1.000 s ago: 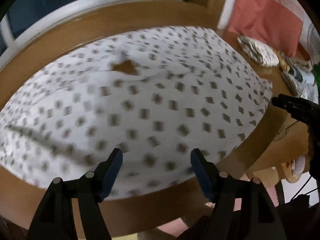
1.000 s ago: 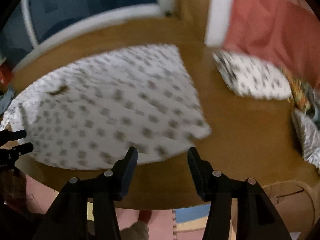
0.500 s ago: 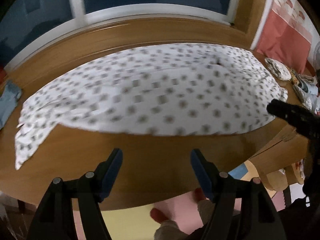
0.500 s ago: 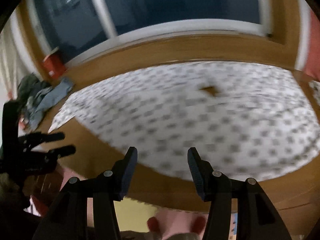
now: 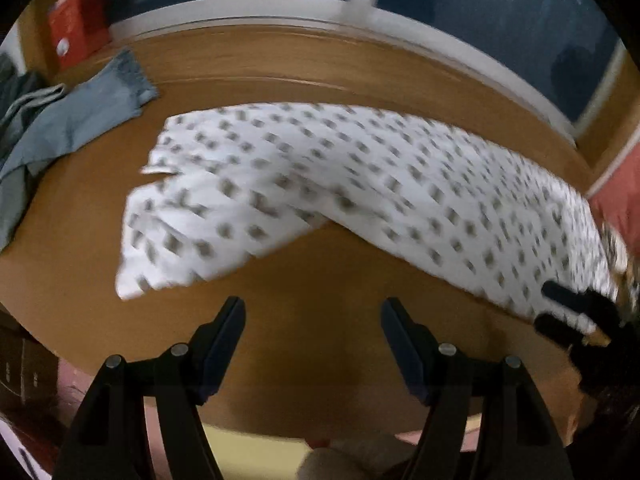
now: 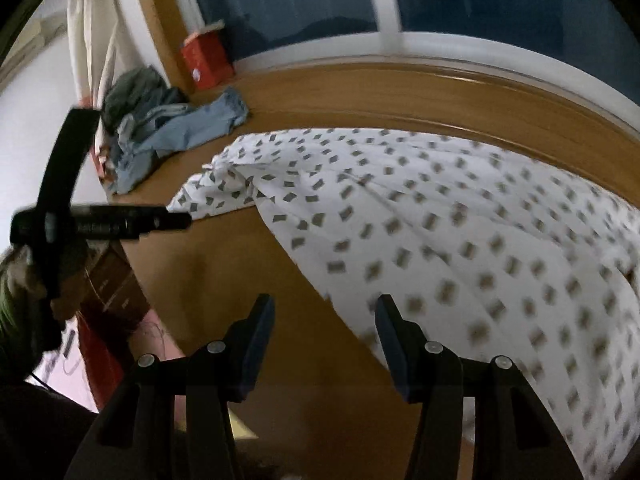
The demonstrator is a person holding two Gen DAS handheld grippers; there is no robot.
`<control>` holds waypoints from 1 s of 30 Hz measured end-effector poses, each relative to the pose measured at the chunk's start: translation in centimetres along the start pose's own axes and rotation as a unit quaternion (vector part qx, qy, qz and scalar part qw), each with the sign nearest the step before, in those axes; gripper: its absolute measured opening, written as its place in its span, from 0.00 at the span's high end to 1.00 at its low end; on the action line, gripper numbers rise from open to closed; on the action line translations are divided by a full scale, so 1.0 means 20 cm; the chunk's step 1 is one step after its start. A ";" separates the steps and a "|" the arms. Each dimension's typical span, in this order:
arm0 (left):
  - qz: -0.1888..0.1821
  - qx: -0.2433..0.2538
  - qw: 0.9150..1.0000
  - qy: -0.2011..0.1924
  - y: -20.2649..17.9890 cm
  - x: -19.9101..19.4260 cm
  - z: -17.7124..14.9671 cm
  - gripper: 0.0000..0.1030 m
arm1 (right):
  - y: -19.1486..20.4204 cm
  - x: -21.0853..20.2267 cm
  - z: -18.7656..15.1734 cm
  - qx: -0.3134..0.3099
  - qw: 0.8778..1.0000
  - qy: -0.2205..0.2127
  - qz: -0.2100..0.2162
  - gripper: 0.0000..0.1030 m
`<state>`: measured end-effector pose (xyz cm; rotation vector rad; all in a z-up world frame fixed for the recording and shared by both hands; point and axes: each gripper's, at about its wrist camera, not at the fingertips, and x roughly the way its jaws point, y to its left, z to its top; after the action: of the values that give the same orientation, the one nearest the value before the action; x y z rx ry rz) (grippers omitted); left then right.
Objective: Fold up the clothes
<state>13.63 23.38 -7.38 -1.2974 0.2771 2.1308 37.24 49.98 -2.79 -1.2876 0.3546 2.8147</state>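
A white shirt with small grey squares (image 5: 400, 184) lies spread on the wooden table (image 5: 320, 276), one sleeve (image 5: 192, 232) stretched toward the table's left front. My left gripper (image 5: 312, 312) hovers open over bare wood just in front of that sleeve, holding nothing. The right gripper (image 5: 576, 312) shows at the shirt's right front edge. In the right wrist view the shirt (image 6: 440, 220) fills the right half, its near edge beside my right gripper (image 6: 324, 308), which is open and empty over the table (image 6: 224, 272). The left gripper (image 6: 182, 220) points at the sleeve tip (image 6: 208, 200).
A pile of blue-grey clothes (image 5: 60, 128) (image 6: 180, 132) lies at the table's far left. A red box (image 5: 76, 36) (image 6: 206, 60) stands by the window behind it. Red cloth (image 5: 616, 200) hangs at the right. A brown box (image 6: 112, 284) sits below the table's left edge.
Both views have swept left along the shirt, from its right side to its left sleeve. The blue clothes and red box came into view. Both grippers stayed open and empty.
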 end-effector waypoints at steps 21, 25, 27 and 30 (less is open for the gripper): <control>0.046 0.133 0.985 0.096 0.43 0.30 0.23 0.30 | 0.10 0.25 0.25 0.039 0.990 0.136 -0.021 0.94; 0.040 0.149 0.981 0.121 0.52 0.26 0.18 0.30 | 0.14 0.06 0.21 0.057 0.989 0.129 0.044 0.93; 0.032 0.153 0.979 0.132 0.56 0.24 0.14 0.29 | 0.17 0.09 0.14 0.035 0.986 0.160 0.008 0.87; 0.054 0.169 0.975 0.137 0.57 0.20 0.10 0.29 | 0.21 0.11 0.03 0.017 0.982 0.186 -0.028 0.82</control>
<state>4.00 16.88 -11.35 -1.3899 0.8057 1.8809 34.81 45.95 -3.27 -1.7858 0.3649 2.4986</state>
